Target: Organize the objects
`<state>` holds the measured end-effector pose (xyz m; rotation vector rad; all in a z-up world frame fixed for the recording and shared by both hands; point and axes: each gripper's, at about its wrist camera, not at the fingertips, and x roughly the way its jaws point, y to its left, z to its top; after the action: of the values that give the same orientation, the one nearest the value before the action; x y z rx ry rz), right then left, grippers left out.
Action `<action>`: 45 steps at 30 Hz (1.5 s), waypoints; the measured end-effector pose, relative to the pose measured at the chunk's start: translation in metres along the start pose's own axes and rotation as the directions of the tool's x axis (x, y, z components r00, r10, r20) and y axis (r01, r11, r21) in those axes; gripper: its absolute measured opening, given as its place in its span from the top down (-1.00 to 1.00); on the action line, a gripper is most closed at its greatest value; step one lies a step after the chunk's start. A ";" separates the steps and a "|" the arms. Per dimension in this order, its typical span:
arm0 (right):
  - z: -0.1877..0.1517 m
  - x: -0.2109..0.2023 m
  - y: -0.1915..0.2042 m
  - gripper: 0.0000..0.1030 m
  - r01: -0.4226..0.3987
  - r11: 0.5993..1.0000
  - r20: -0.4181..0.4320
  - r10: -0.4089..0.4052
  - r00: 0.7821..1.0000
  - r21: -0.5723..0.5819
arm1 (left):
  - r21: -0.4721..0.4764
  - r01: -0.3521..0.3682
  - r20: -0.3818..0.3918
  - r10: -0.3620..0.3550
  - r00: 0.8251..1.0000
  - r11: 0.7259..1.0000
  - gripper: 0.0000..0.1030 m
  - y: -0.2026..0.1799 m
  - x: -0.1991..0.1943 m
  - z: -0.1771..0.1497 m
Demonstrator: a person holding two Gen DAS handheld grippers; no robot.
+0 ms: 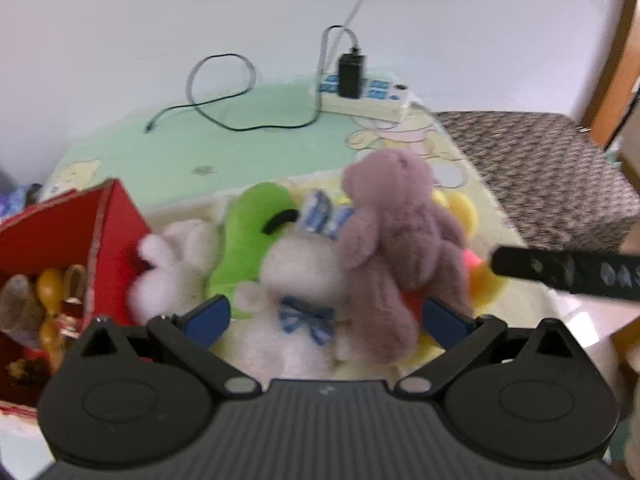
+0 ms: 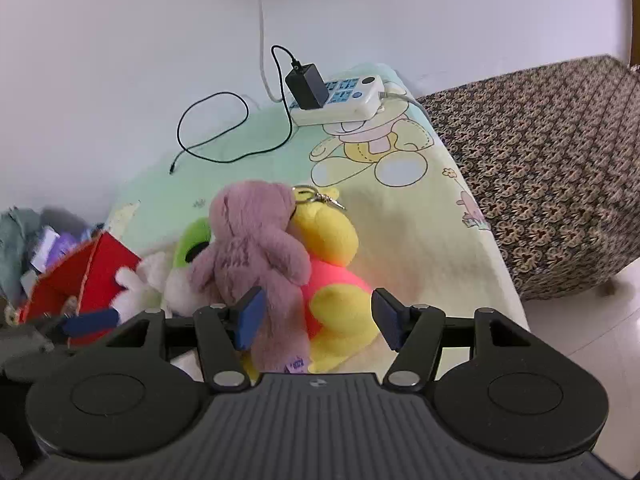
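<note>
A pile of plush toys lies on a pastel blanket (image 2: pixel 404 224). On top sits a mauve bear (image 1: pixel 396 240) (image 2: pixel 248 248). My left gripper (image 1: pixel 326 320) is open wide around a white plush with a blue bow (image 1: pixel 296 272) and the bear's legs. My right gripper (image 2: pixel 318 320) is open, with the bear's lower body and a yellow and pink plush (image 2: pixel 332 248) between its pads; the left pad (image 2: pixel 250 320) touches the bear's leg. A green plush (image 1: pixel 248 248) and a small white plush (image 1: pixel 172 264) lie beside a red box (image 1: pixel 60 232) (image 2: pixel 96 268).
The red box at the left holds several small toys. A white power strip (image 2: pixel 344 96) with a black adapter and a looping cable lies at the far side of the blanket by the wall. A brown patterned seat (image 2: pixel 540 160) stands to the right.
</note>
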<state>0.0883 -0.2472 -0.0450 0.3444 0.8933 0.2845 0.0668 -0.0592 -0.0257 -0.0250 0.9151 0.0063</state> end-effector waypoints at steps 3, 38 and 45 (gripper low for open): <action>0.005 0.003 -0.002 -0.22 -0.029 1.000 0.001 0.029 1.000 0.009 | -0.001 0.080 0.009 -0.080 0.997 0.997 -0.95 -0.003 0.000 0.000; -0.010 0.002 0.015 0.59 -0.374 0.924 -0.029 0.377 0.926 0.076 | 0.043 0.282 0.032 -0.283 0.959 0.959 -0.64 -0.010 -0.006 -0.007; -0.013 -0.033 0.052 0.59 -0.383 0.924 0.052 0.383 0.922 0.000 | 0.044 0.316 0.134 -0.319 0.938 0.948 -0.64 0.016 -0.053 -0.008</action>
<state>0.0526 -0.2100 -0.0080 0.5350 0.7725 0.6310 0.0276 -0.0435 0.0111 -0.1507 0.7626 -0.2997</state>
